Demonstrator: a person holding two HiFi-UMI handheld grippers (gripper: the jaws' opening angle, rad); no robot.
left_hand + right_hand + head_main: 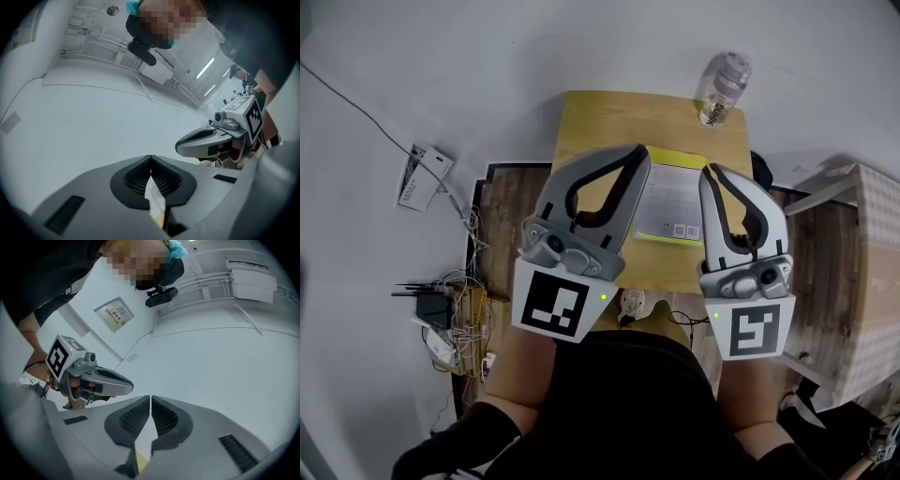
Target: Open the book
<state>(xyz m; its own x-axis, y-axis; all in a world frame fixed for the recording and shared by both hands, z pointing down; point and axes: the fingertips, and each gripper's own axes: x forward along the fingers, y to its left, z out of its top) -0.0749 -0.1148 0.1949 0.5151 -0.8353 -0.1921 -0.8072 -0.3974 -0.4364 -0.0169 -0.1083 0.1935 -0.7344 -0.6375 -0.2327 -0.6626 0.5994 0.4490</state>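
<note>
The book [672, 199] lies closed on the small wooden table [591, 117], showing a white cover with a yellow border. My left gripper [640, 152] hovers over the book's left edge with its jaws together and nothing between them. Over the book's right edge, my right gripper [709, 172] is likewise shut and empty. In the left gripper view the left gripper [150, 161] has its ribbed pads touching and faces a white wall, with the right gripper [215, 140] beside it. The right gripper view shows the right gripper [150, 401] with pads meeting and the left gripper [96, 380] at its left. Neither gripper view shows the book.
A clear plastic bottle [724, 89] stands at the table's far right corner. On the floor to the left are a router with tangled cables [441, 300] and a white box [422, 175]. A light wooden piece of furniture [862, 272] stands at the right.
</note>
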